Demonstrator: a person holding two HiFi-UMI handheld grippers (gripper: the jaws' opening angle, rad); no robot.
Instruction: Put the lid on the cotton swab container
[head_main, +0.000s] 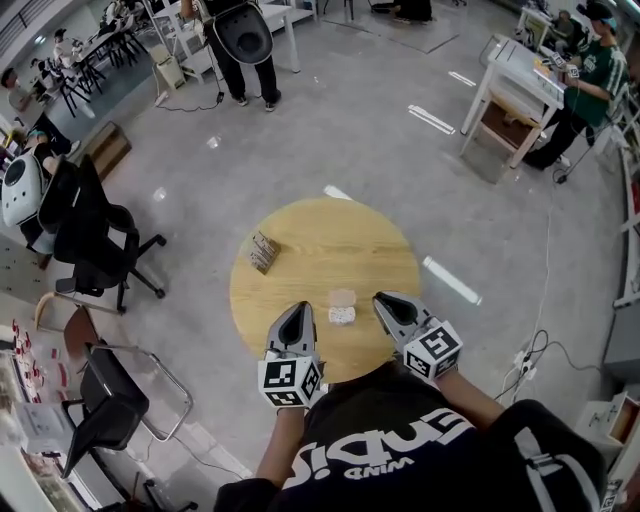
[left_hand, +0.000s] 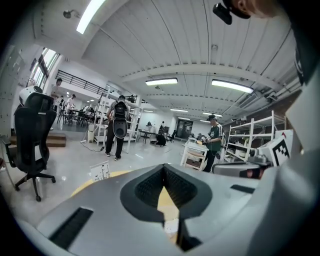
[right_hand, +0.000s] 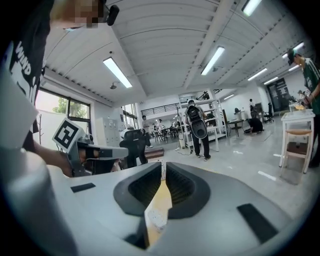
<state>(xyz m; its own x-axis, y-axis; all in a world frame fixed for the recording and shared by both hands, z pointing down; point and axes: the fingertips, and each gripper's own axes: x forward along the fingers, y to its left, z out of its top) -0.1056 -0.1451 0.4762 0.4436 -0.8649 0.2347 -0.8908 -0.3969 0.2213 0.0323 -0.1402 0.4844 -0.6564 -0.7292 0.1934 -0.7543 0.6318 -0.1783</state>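
left gripper (head_main: 296, 310): jaws together, nothing between them; its own view shows the ribbed pads meeting at the tips. it lies low over the near edge of the round wooden table (head_main: 330, 235), tips pointing away from the person.

right gripper (head_main: 382, 300): jaws also closed and empty, same low pose at the near edge, angled slightly inward toward the left one.

between the two grippers, near both but touching neither, sit two small items. the nearer is white and speckled, probably the container (head_main: 342, 317). just beyond it is a pale, flatter piece, probably the lid (head_main: 343, 298). from the head view i cannot be sure which is which, or whether the two touch. lid is not on the container.

a small card (head_main: 263, 252) stands at the left part of the table, well apart from the rest.

surroundings: black chair (head_main: 95, 240) left of the table; a person with a backpack (head_main: 243, 40) stands across the floor; another person in green (head_main: 590, 75) at a white desk (head_main: 515, 85), far right.
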